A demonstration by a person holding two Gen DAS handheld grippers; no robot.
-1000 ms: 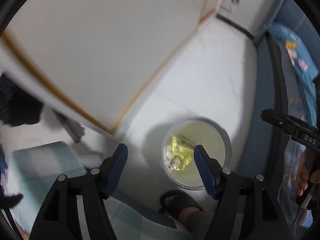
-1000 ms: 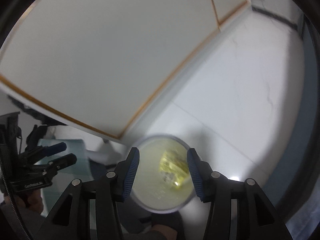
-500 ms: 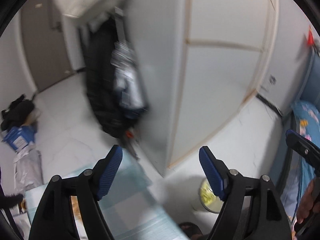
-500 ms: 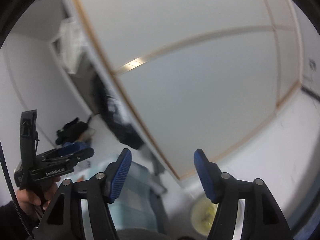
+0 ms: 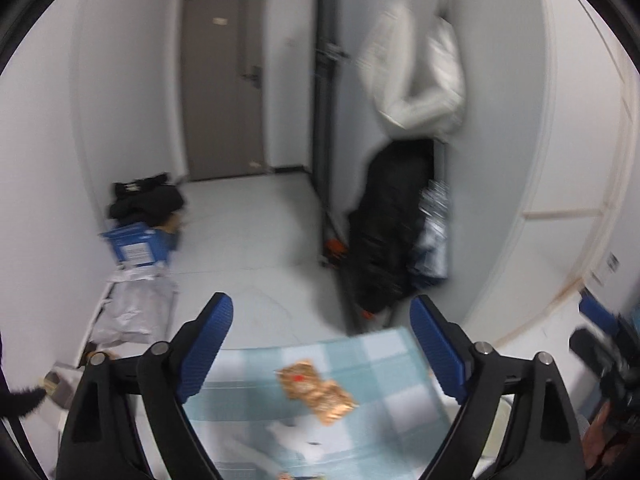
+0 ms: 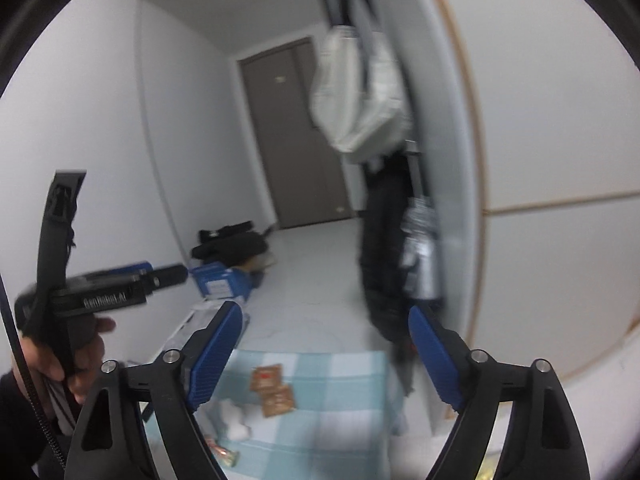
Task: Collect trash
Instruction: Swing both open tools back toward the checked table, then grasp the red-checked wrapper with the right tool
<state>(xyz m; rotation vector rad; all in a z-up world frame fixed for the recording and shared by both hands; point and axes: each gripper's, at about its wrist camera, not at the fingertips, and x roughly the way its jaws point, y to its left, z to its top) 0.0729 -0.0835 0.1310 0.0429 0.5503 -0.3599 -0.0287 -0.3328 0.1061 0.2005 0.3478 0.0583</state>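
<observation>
Both grippers raised over a checked cloth, jaws wide and empty.

The left gripper (image 5: 322, 354) points slightly downward toward the hallway floor; its jaws have just been opening, stand wide apart and hold nothing. In the right wrist view a hand (image 6: 70, 356) grasps its handle at the left edge. The right gripper (image 6: 326, 354) takes a similar pose, jaws likewise just opened, spread wide and empty. The trash lies on the pale blue checked cloth (image 5: 384, 350): brown snack wrappers (image 5: 316, 390) rest below and between the left fingertips, apart from both pads, with white crumpled paper (image 6: 236, 420) just beside the right gripper's left finger and a small wrapper (image 6: 226, 456) nearer the camera. The wrappers (image 6: 274, 390) lie flat, blurred, touching each other.
</observation>
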